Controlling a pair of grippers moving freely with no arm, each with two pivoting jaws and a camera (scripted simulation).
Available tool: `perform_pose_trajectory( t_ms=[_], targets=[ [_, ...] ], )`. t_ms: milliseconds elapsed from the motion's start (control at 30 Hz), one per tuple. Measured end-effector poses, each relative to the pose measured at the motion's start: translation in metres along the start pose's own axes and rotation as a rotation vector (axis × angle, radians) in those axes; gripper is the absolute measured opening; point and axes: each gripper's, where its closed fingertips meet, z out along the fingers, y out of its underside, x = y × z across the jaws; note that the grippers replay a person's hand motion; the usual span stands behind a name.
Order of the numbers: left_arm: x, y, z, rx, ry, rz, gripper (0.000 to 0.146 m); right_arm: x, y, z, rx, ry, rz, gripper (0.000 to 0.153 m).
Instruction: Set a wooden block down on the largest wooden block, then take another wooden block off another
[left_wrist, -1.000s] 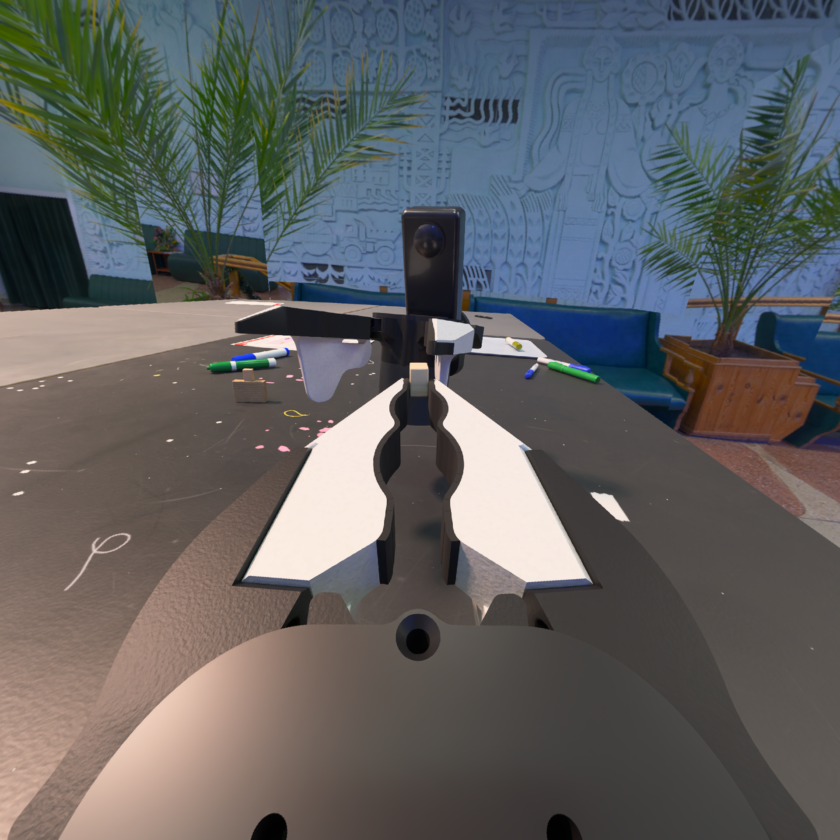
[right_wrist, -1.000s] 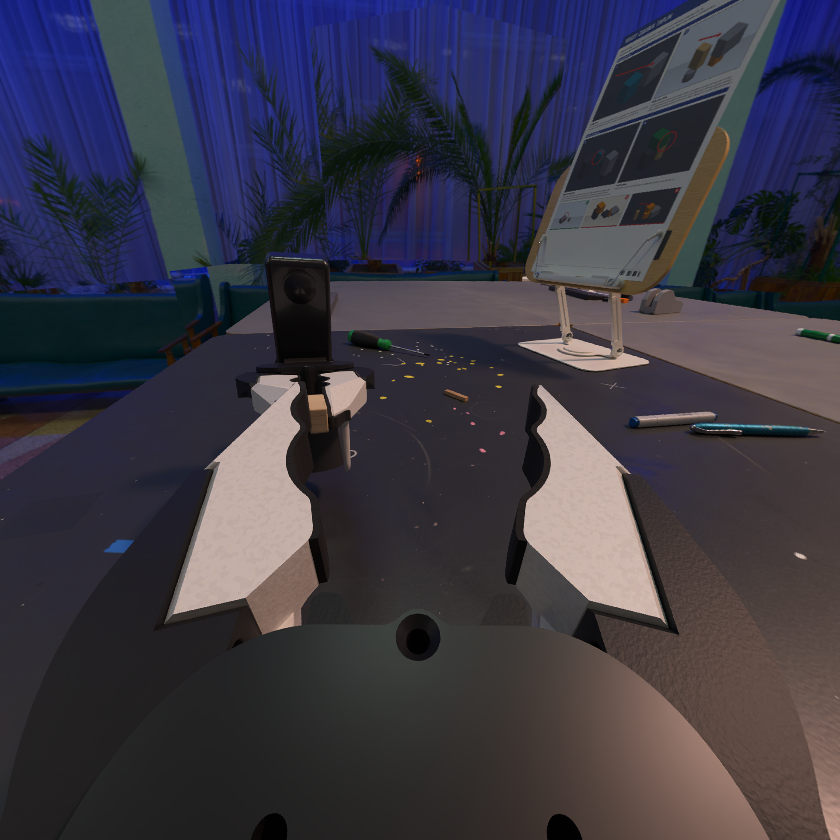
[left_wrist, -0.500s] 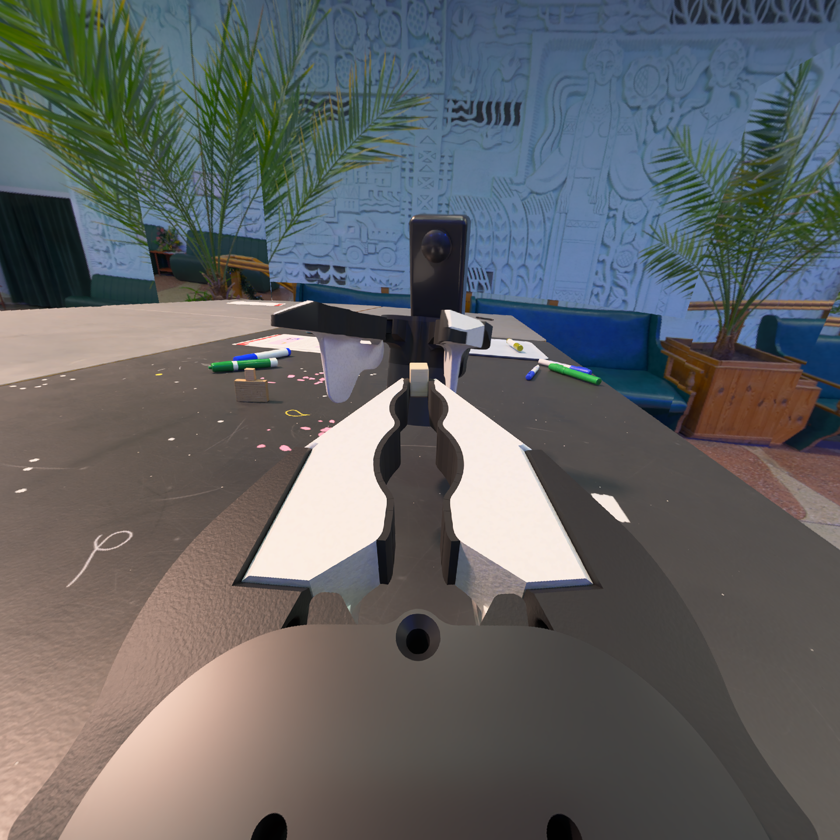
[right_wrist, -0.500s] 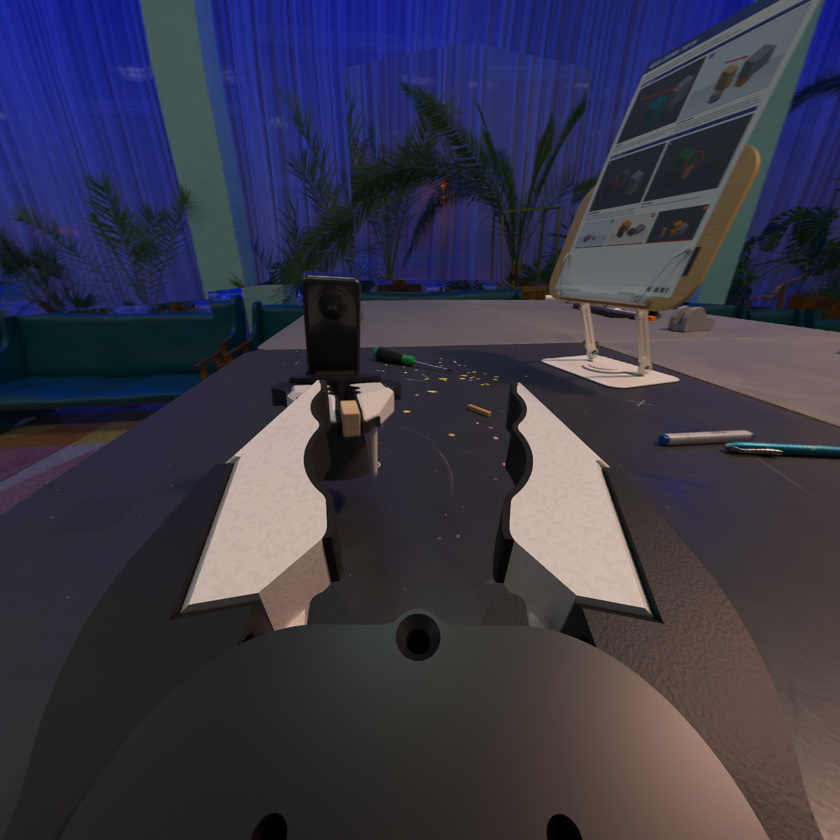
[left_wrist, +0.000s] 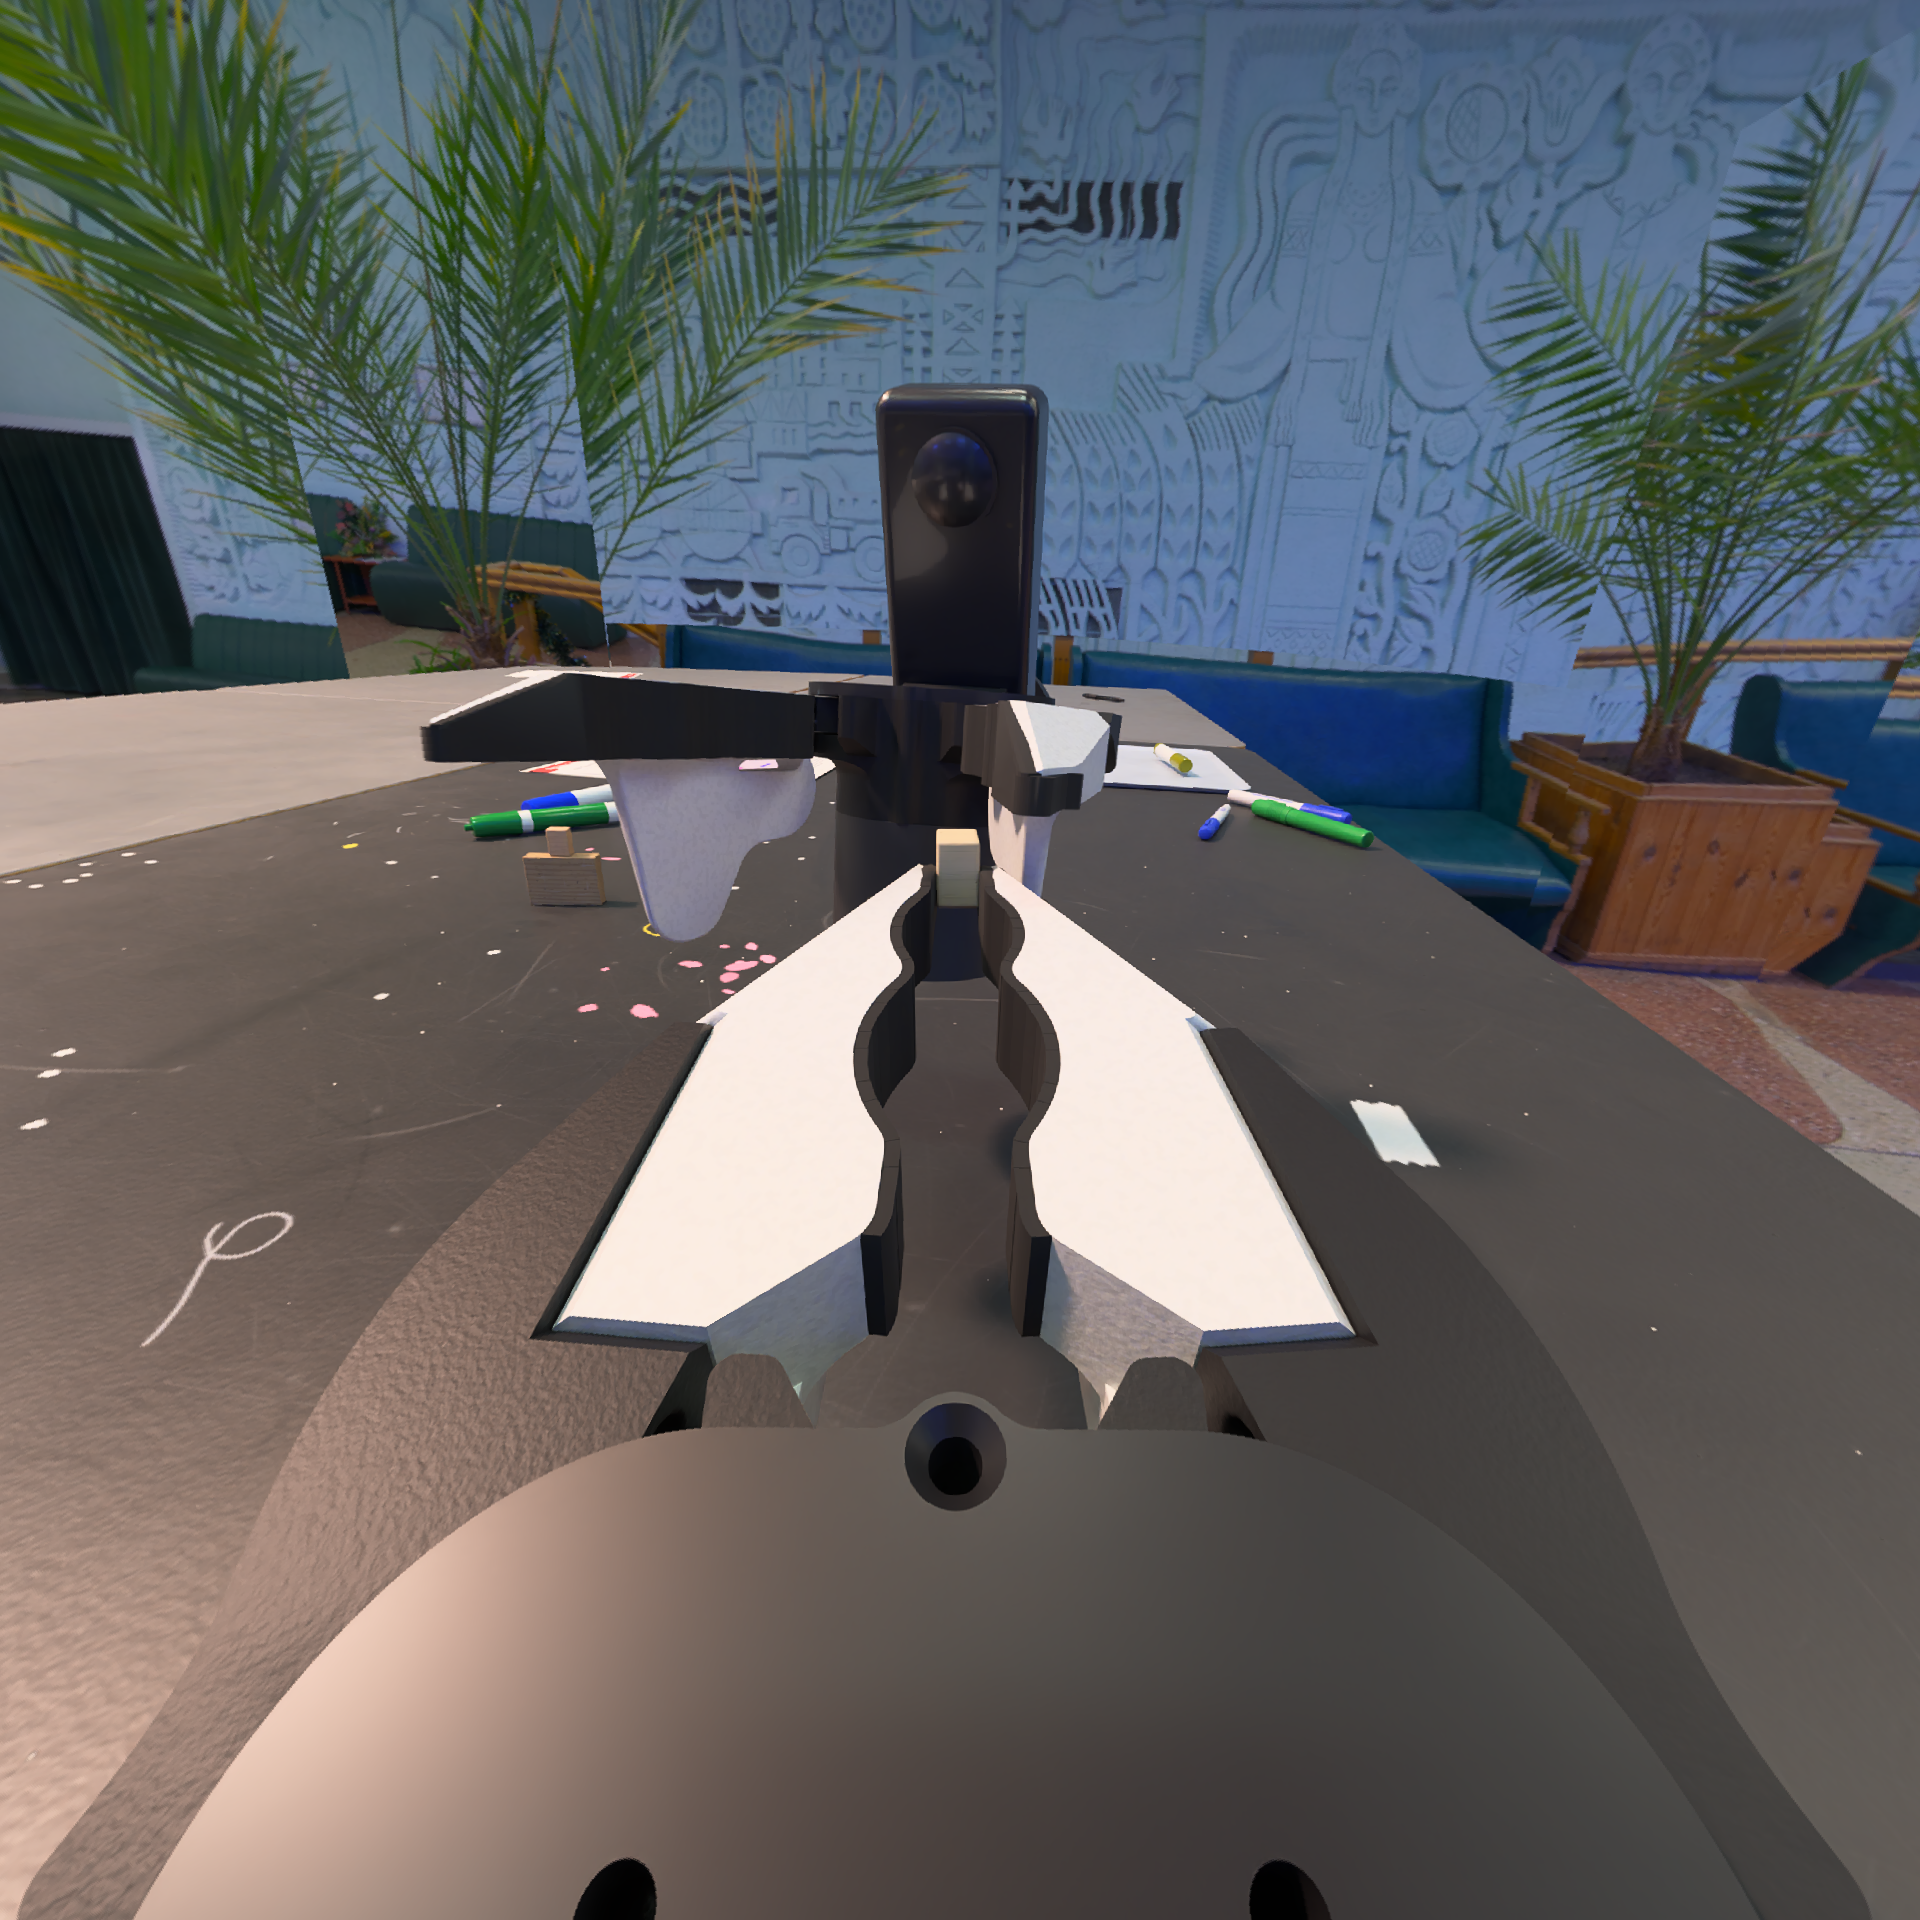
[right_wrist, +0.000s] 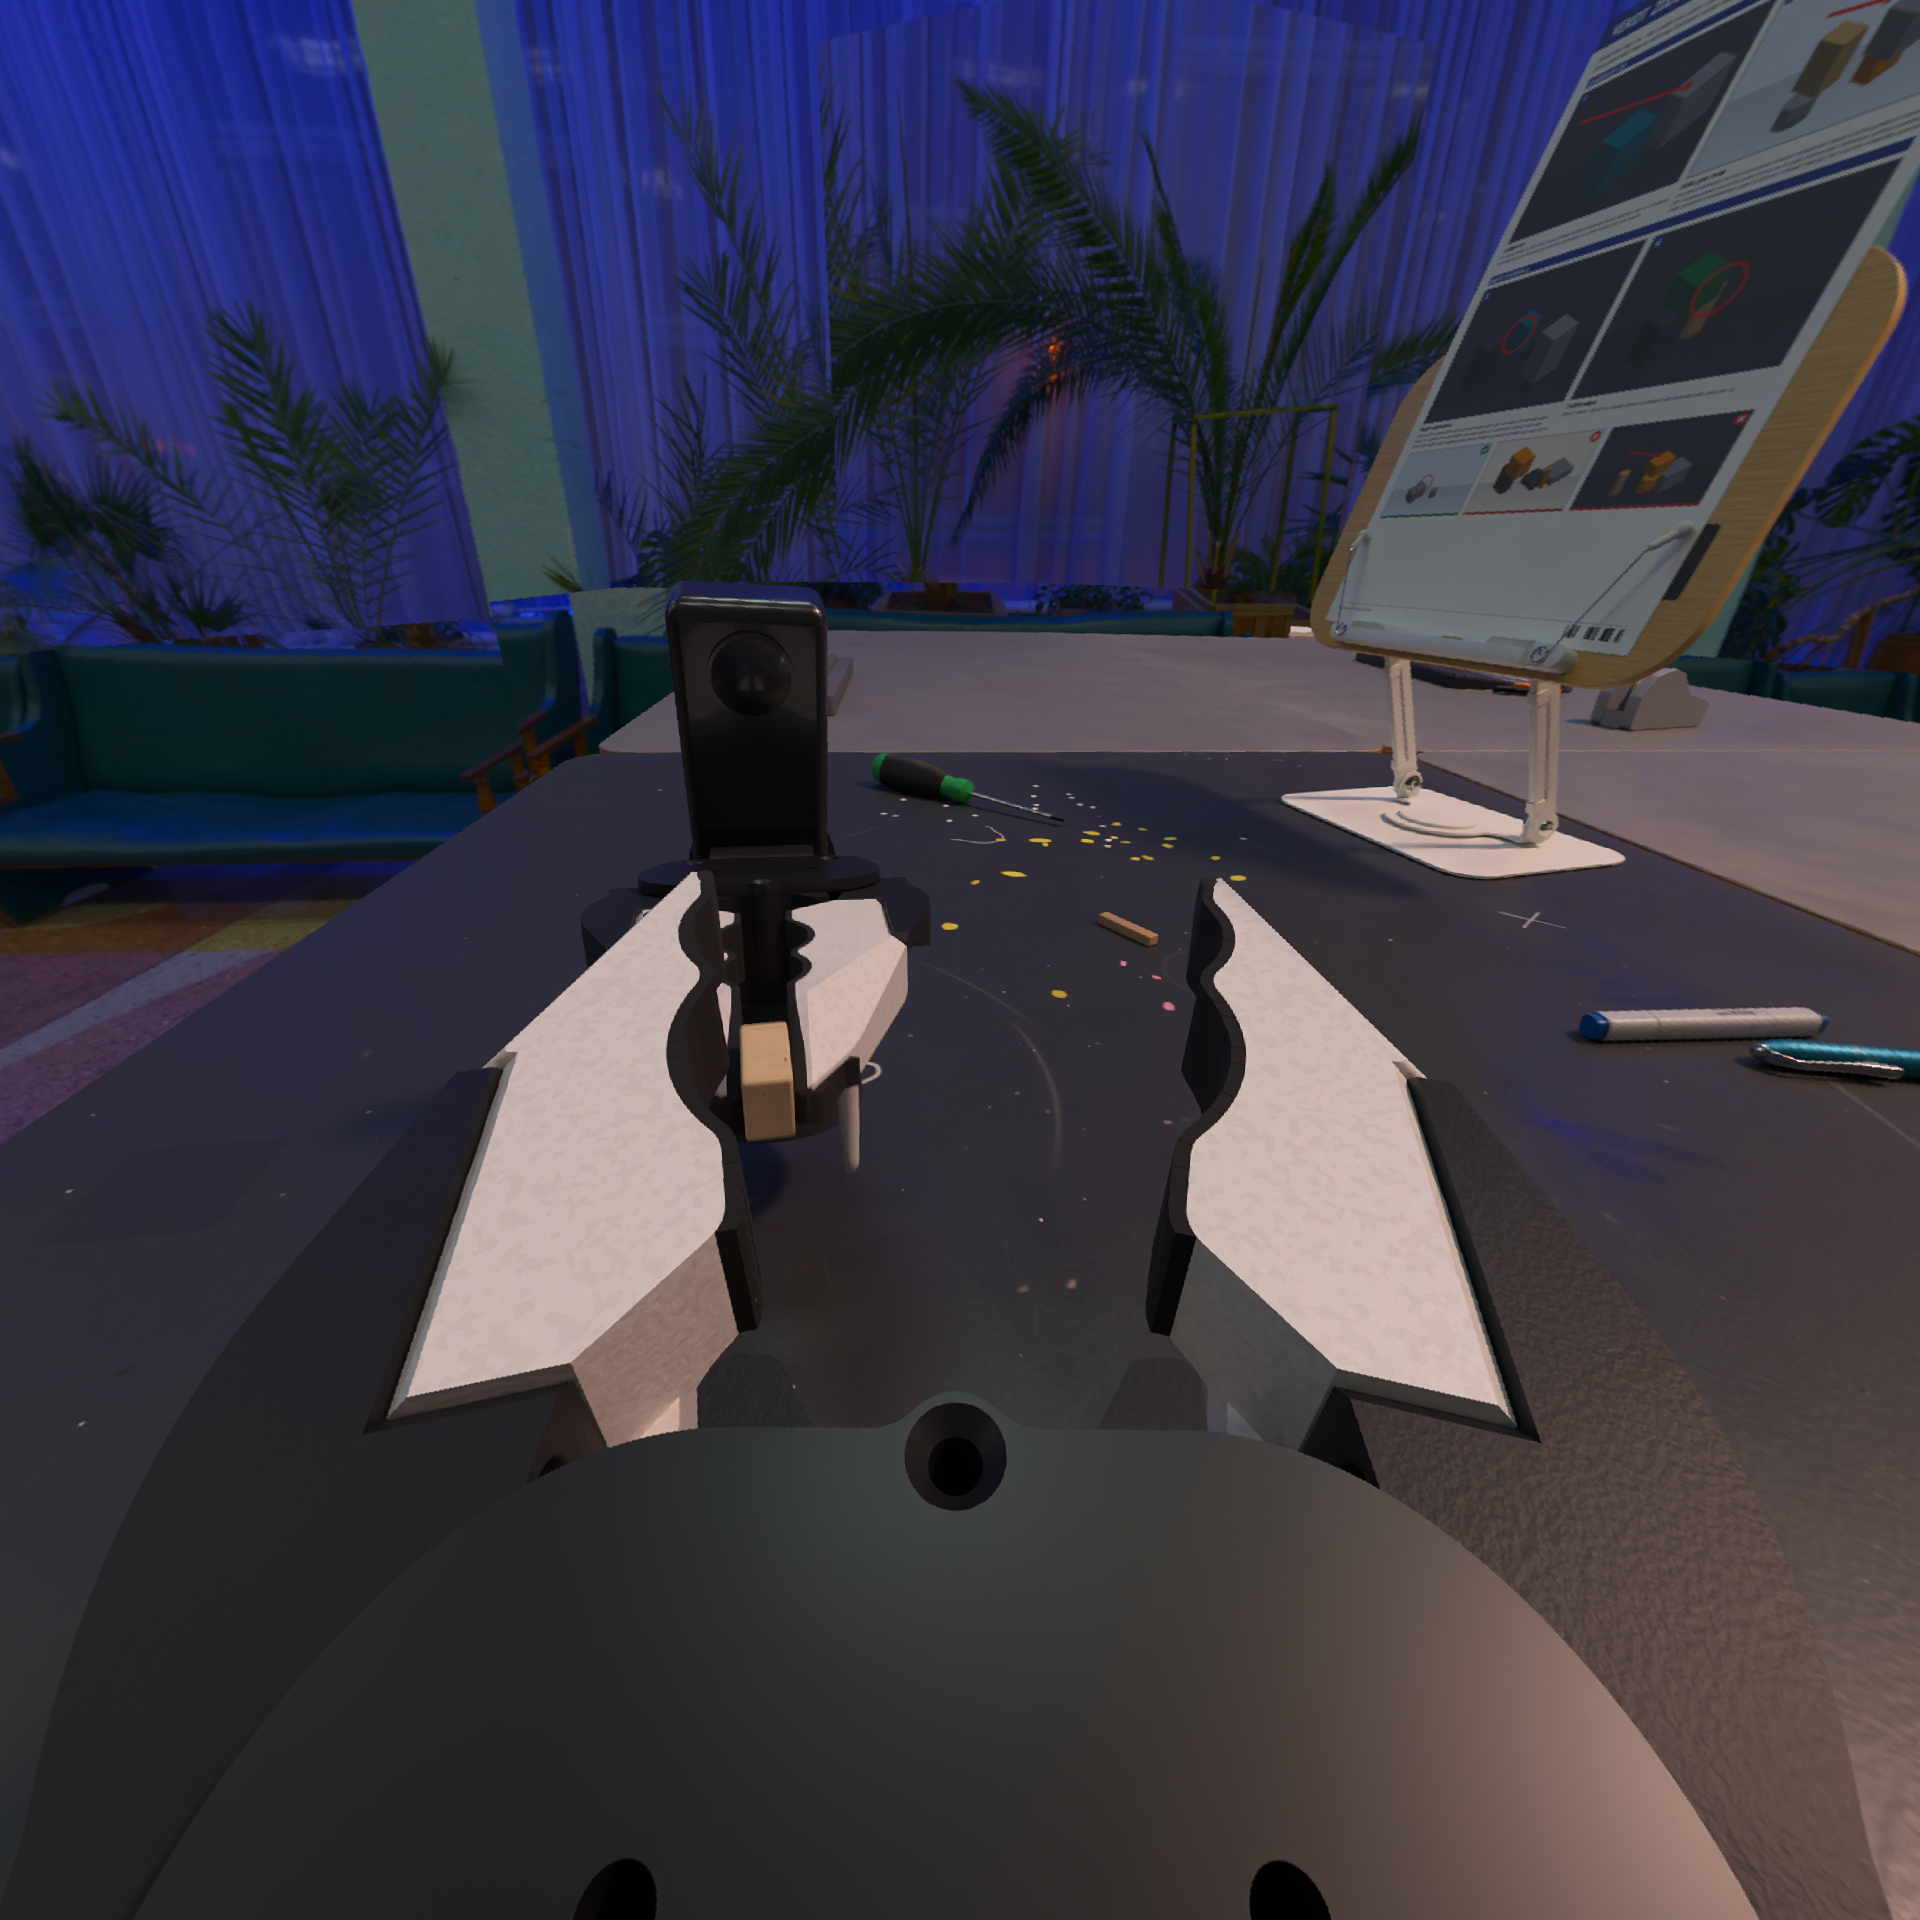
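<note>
My left gripper (left_wrist: 956, 896) is shut on a small pale wooden block (left_wrist: 956, 860), held above the dark table (left_wrist: 312, 1039). The same block (right_wrist: 767, 1081) shows in the right wrist view between the left gripper's fingers (right_wrist: 847, 997). My right gripper (right_wrist: 951, 904) is open and empty, facing the left gripper at close range. In the left wrist view it (left_wrist: 852, 894) stands right behind the held block. A larger wooden block (left_wrist: 564, 881) sits on the table at the back left with a small cube (left_wrist: 559, 840) on top of it.
Green and blue markers (left_wrist: 540, 816) lie behind the stack, with more markers (left_wrist: 1309, 821) and a paper sheet (left_wrist: 1195, 774) at the back right. A thin wooden stick (right_wrist: 1127, 928), a screwdriver (right_wrist: 920, 777), a document stand (right_wrist: 1455, 831) and two pens (right_wrist: 1704, 1023) lie on the table.
The two grippers have drawn closer together: each looks larger in the other's view. The left gripper still holds the small block.
</note>
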Motion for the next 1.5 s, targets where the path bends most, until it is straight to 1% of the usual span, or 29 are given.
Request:
perform_pose_trajectory(
  t_ms=[367, 400, 467, 600, 700, 867, 1000, 1100, 1300, 1500],
  targets=[
    [-0.001, -0.003, -0.002, 0.023, 0.003, -0.015, 0.007, 0.016, -0.003, -0.04, 0.027, 0.082, 0.021, 0.093],
    [-0.001, -0.004, -0.002, 0.028, 0.005, -0.017, 0.007, 0.02, -0.004, -0.044, 0.031, 0.1, 0.025, 0.092],
    [0.002, -0.007, -0.002, 0.048, 0.026, -0.018, 0.007, 0.028, -0.003, -0.054, 0.033, 0.148, 0.013, 0.083],
    [0.001, -0.005, -0.002, 0.036, 0.018, -0.017, 0.007, 0.029, -0.005, -0.063, 0.042, 0.153, 0.013, 0.082],
    [0.0, -0.004, -0.002, 0.033, 0.011, -0.018, 0.007, 0.018, -0.01, -0.057, 0.069, 0.097, 0.02, 0.084],
    [-0.001, -0.003, -0.001, 0.027, 0.006, -0.019, 0.007, 0.002, -0.01, -0.029, 0.048, 0.018, 0.015, 0.091],
    [-0.001, -0.003, -0.001, 0.021, 0.005, -0.015, 0.007, -0.003, -0.007, -0.008, 0.03, -0.018, 0.024, 0.093],
    [-0.001, -0.003, -0.001, 0.022, 0.003, -0.015, 0.007, -0.004, -0.003, 0.002, 0.01, -0.029, 0.021, 0.095],
    [0.001, -0.002, 0.0, 0.014, 0.013, -0.007, 0.007, -0.002, 0.001, 0.003, -0.009, -0.021, 0.027, 0.095],
    [0.001, -0.004, -0.001, 0.031, 0.017, -0.014, 0.007, 0.005, -0.002, -0.013, 0.008, 0.01, 0.028, 0.095]
  ],
)
